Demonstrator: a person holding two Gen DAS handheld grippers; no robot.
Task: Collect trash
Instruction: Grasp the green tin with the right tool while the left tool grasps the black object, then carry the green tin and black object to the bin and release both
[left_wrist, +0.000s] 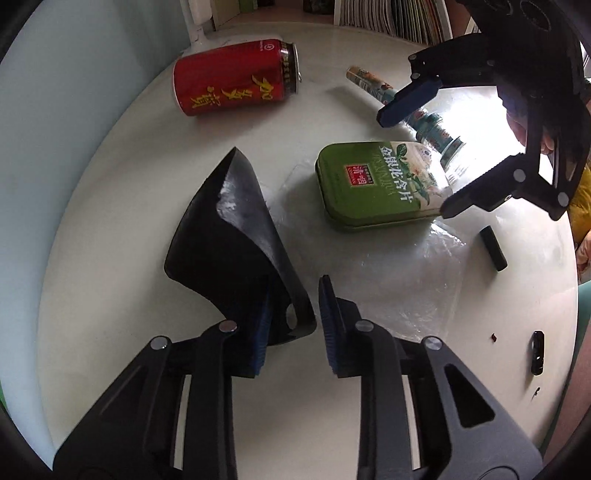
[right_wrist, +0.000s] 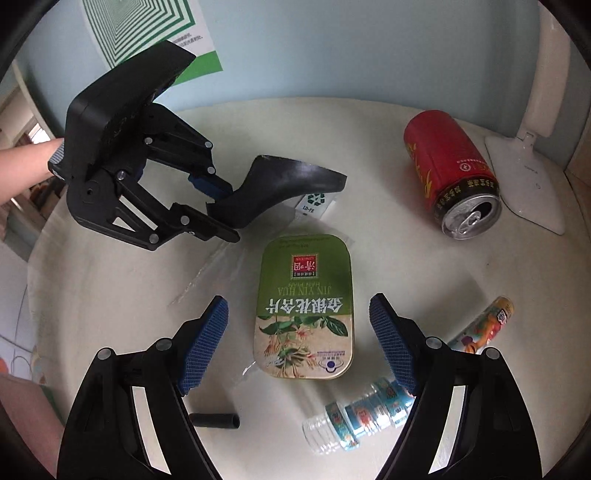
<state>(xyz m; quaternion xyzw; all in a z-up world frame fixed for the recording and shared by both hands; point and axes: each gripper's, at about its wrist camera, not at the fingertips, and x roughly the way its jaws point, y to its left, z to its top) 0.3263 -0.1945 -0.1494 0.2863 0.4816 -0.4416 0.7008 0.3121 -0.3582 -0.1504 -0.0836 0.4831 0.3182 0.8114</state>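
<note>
From the left wrist camera, the left gripper (left_wrist: 291, 325) points steeply down at the round white table (left_wrist: 110, 236); a curved black plastic piece (left_wrist: 236, 236) stands between its blue pads (left_wrist: 328, 332), its glossy sheet rising from the jaws and tapering to a point up and left; one pad lies against it, a gap shows on the other side, so whether it is pinched I cannot tell from here; a red drink can (left_wrist: 236, 79) lies on its side at the far edge, its long axis running left to right with the opened top to the right; a green rounded tin (left_wrist: 380, 184) lies flat in the middle on a clear plastic sheet (left_wrist: 388, 277), its long axis left to right; a clear plastic bottle (left_wrist: 428, 123) with a printed label lies slanting behind it; the right gripper (left_wrist: 413, 162) hangs over the tin's right end, jaws wide apart and empty; a short black tube (left_wrist: 493, 249) lies to the right

From the right wrist camera, the right gripper (right_wrist: 297, 343) is spread wide, the green tin (right_wrist: 304, 306) between its pads but untouched, long axis running away from the camera; the left gripper (right_wrist: 225, 206) at upper left clamps the black piece (right_wrist: 280, 188), which sweeps out to the right; the can (right_wrist: 447, 170) lies at upper right, open mouth toward the camera; the bottle (right_wrist: 354, 417) lies at lower right
</note>
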